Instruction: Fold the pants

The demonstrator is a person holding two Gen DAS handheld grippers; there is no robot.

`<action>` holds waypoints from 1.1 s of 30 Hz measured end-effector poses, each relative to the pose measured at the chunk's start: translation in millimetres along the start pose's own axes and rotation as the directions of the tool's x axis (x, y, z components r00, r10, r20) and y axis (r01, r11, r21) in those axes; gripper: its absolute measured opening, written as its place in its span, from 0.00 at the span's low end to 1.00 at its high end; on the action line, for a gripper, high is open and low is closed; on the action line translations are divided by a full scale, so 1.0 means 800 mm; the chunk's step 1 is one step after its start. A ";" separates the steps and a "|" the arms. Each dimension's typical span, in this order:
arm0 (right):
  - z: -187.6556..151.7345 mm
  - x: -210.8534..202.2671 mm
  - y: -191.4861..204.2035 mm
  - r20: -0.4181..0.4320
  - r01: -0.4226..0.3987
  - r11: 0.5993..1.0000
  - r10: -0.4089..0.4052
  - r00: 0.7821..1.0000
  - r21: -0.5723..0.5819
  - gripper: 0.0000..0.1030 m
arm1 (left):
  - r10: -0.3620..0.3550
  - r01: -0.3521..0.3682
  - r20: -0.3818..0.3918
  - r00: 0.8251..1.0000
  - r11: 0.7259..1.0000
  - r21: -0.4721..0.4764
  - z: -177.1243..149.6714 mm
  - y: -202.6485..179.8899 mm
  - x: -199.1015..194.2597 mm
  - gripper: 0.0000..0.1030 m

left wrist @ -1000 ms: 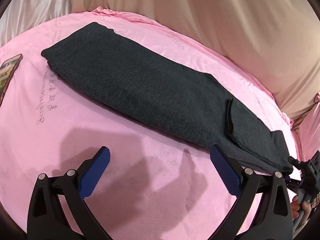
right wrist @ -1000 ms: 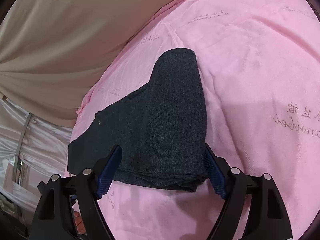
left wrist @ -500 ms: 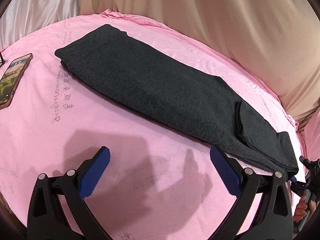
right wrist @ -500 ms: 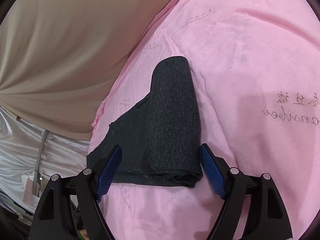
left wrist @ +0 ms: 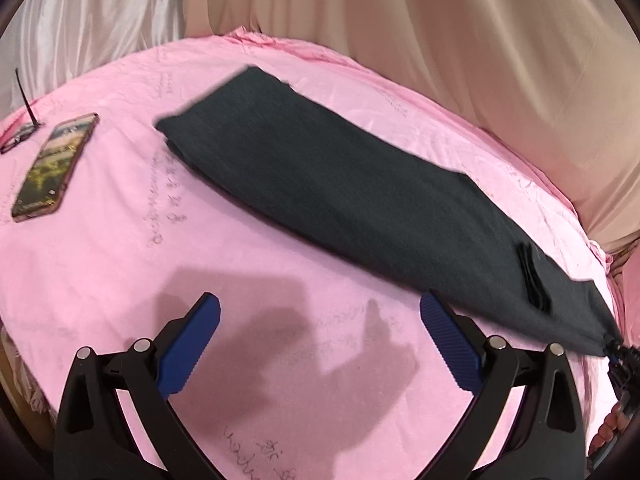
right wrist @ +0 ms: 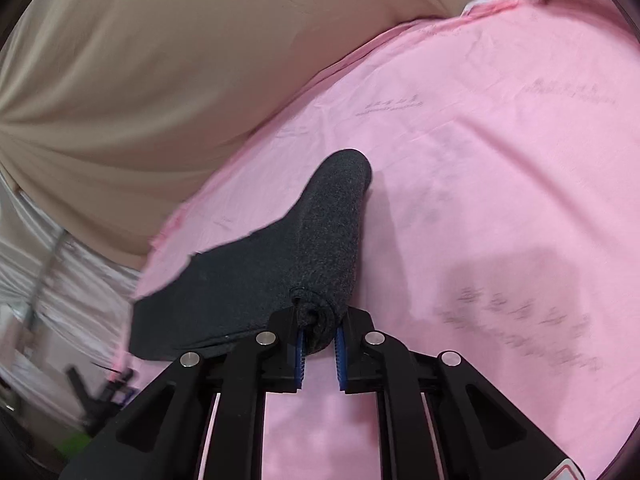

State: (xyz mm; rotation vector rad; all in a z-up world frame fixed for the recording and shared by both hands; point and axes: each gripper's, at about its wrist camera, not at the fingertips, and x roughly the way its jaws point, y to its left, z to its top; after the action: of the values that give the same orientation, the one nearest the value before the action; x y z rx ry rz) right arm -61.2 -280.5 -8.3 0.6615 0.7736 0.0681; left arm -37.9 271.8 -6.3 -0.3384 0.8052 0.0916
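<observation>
Phone, apparently lit, on pink sheet

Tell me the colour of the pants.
Dark charcoal grey, a plain knit with no pattern. The pants show best in the left wrist view, on the pink sheet.

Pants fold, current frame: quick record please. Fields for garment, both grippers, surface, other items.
garment: dark grey pants, folded lengthwise, lying diagonally on the sheet
right gripper: shut on one end of the pants, fabric bunched between the blue pads
left gripper: open, holding nothing, over bare sheet beside the pants
surface: pink sheet with printed writing
other items: phone face up, screen lit, apart from the pants; beige drape behind
fold progress: no crosswise fold visible yet
</observation>
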 end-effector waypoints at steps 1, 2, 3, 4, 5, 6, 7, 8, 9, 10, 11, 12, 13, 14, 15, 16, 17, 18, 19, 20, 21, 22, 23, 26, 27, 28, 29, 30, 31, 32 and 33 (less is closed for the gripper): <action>0.002 -0.005 -0.010 0.002 -0.005 1.000 0.005 1.000 0.013 0.09 | 0.001 -0.001 0.004 1.000 1.000 0.000 0.001 -0.002 -0.003 0.95; 0.006 -0.013 -0.023 0.010 -0.014 0.999 0.014 1.000 0.030 0.09 | 0.003 -0.003 0.007 1.000 1.000 0.002 0.001 -0.007 -0.006 0.95; 0.010 -0.024 -0.035 0.026 -0.001 0.999 0.000 1.000 0.033 0.09 | 0.004 -0.004 0.008 1.000 1.000 0.005 0.002 -0.011 -0.008 0.95; 0.013 -0.036 -0.046 0.047 0.030 0.999 -0.032 0.998 0.028 0.09 | 0.000 0.000 0.007 1.000 1.000 0.018 0.001 -0.019 -0.011 0.95; 0.015 -0.048 -0.056 0.063 0.057 0.998 -0.058 0.996 0.030 0.09 | -0.001 0.001 0.006 1.000 1.000 0.030 0.001 -0.024 -0.012 0.95; 0.018 -0.060 -0.070 0.078 0.074 0.996 -0.078 0.994 0.046 0.09 | 0.000 0.000 0.005 1.000 0.999 0.047 0.000 -0.032 -0.012 0.95; 0.021 -0.076 -0.090 0.090 0.094 0.993 -0.100 0.991 0.064 0.09 | 0.002 -0.002 0.005 1.000 0.998 0.070 -0.002 -0.042 -0.012 0.95; 0.021 -0.086 -0.104 0.098 0.111 0.991 -0.118 0.988 0.076 0.09 | 0.002 -0.002 0.003 1.000 0.997 0.083 -0.003 -0.048 -0.011 0.95; 0.020 -0.095 -0.120 0.101 0.129 0.988 -0.138 0.985 0.086 0.11 | 0.001 -0.001 -0.001 1.000 0.996 0.094 -0.005 -0.056 -0.008 0.95; 0.018 -0.097 -0.130 0.085 0.149 0.985 -0.156 0.984 0.083 0.12 | -0.006 0.007 -0.010 1.000 0.995 0.098 -0.007 -0.063 -0.003 0.95; 0.015 -0.099 -0.141 0.062 0.220 0.972 -0.225 0.972 0.078 0.19 | -0.014 0.015 -0.020 1.000 0.995 0.096 -0.009 -0.070 0.003 0.95; 0.013 -0.106 -0.141 0.073 0.338 0.938 -0.343 0.936 0.068 0.27 | -0.021 0.024 -0.030 0.999 0.995 0.092 -0.010 -0.075 0.007 0.95; 0.011 -0.120 -0.133 0.118 0.415 0.908 -0.419 0.901 0.055 0.32 | -0.034 0.038 -0.043 0.998 0.996 0.086 -0.012 -0.082 0.014 0.95; 0.009 -0.133 -0.122 0.167 0.436 0.899 -0.436 0.884 0.037 0.34 | -0.044 0.048 -0.053 0.998 0.996 0.080 -0.012 -0.085 0.018 0.95; 0.008 -0.144 -0.100 0.215 0.427 0.904 -0.416 0.883 -0.005 0.38 | -0.055 0.060 -0.064 0.996 0.996 0.069 -0.012 -0.088 0.022 0.95; 0.006 -0.147 -0.070 0.241 0.403 0.912 -0.375 0.895 -0.077 0.41 | -0.072 0.076 -0.077 0.994 0.996 0.053 -0.012 -0.091 0.027 0.95; 0.003 -0.141 -0.040 0.239 0.375 0.914 -0.333 0.912 -0.156 0.45 | -0.081 0.086 -0.084 0.993 0.995 0.046 -0.012 -0.093 0.030 0.95; -0.003 -0.125 -0.004 0.209 0.337 0.907 -0.289 0.934 -0.252 0.46 | -0.092 0.095 -0.087 0.992 0.995 0.039 -0.012 -0.097 0.032 0.95; -0.009 -0.105 0.027 0.164 0.295 0.896 -0.253 0.954 -0.333 0.46 | -0.094 0.098 -0.086 0.992 0.994 0.041 -0.011 -0.100 0.033 0.95; -0.017 -0.083 0.053 0.116 0.251 0.885 -0.224 0.968 -0.392 0.47 | -0.094 0.098 -0.085 0.992 0.994 0.044 -0.011 -0.103 0.033 0.95; -0.026 -0.056 0.080 0.054 0.196 0.875 -0.193 0.980 -0.442 0.47 | -0.095 0.099 -0.087 0.992 0.994 0.049 -0.011 -0.106 0.033 0.95; -0.036 -0.023 0.107 -0.009 0.144 0.858 -0.171 0.985 -0.494 0.47 | -0.096 0.101 -0.090 0.991 0.993 0.054 -0.012 -0.108 0.033 0.95; -0.044 -0.001 0.123 -0.035 0.133 0.839 -0.177 0.984 -0.527 0.46 | -0.096 0.101 -0.091 0.991 0.993 0.059 -0.013 -0.109 0.032 0.95; -0.056 0.052 0.151 -0.076 0.139 0.798 -0.225 0.971 -0.586 0.46 | -0.088 0.096 -0.083 0.993 0.991 0.092 -0.015 -0.111 0.026 0.95; -0.058 0.062 0.152 -0.102 0.130 0.802 -0.232 0.967 -0.583 0.46 | -0.088 0.096 -0.080 0.993 0.990 0.102 -0.015 -0.111 0.024 0.95; -0.058 0.074 0.149 -0.120 0.138 0.804 -0.252 0.960 -0.578 0.46 | -0.090 0.098 -0.078 0.993 0.989 0.112 -0.014 -0.110 0.023 0.95; -0.059 0.082 0.146 -0.115 0.157 0.798 -0.271 0.956 -0.581 0.46 | -0.092 0.101 -0.078 0.993 0.988 0.117 -0.014 -0.109 0.023 0.95; -0.061 0.085 0.147 -0.100 0.167 0.793 -0.275 0.956 -0.586 0.42 | -0.094 0.103 -0.076 0.993 0.987 0.120 -0.013 -0.107 0.023 0.95; -0.060 0.085 0.149 -0.085 0.174 0.795 -0.272 0.958 -0.582 0.37 | -0.095 0.103 -0.075 0.993 0.988 0.119 -0.013 -0.104 0.025 0.95; -0.057 0.083 0.144 -0.074 0.197 0.799 -0.288 0.955 -0.569 0.17 | -0.097 0.105 -0.076 0.992 0.988 0.113 -0.013 -0.101 0.027 0.95; -0.051 0.080 0.139 -0.080 0.192 0.817 -0.278 0.957 -0.544 0.14 | -0.102 0.110 -0.079 0.992 0.988 0.106 -0.012 -0.099 0.030 0.95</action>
State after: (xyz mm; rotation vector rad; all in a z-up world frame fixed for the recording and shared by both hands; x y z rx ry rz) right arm -22.3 -151.8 -5.5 0.0234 0.9341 0.1041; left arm -11.8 192.8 -8.9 -0.2807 0.8601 -0.0651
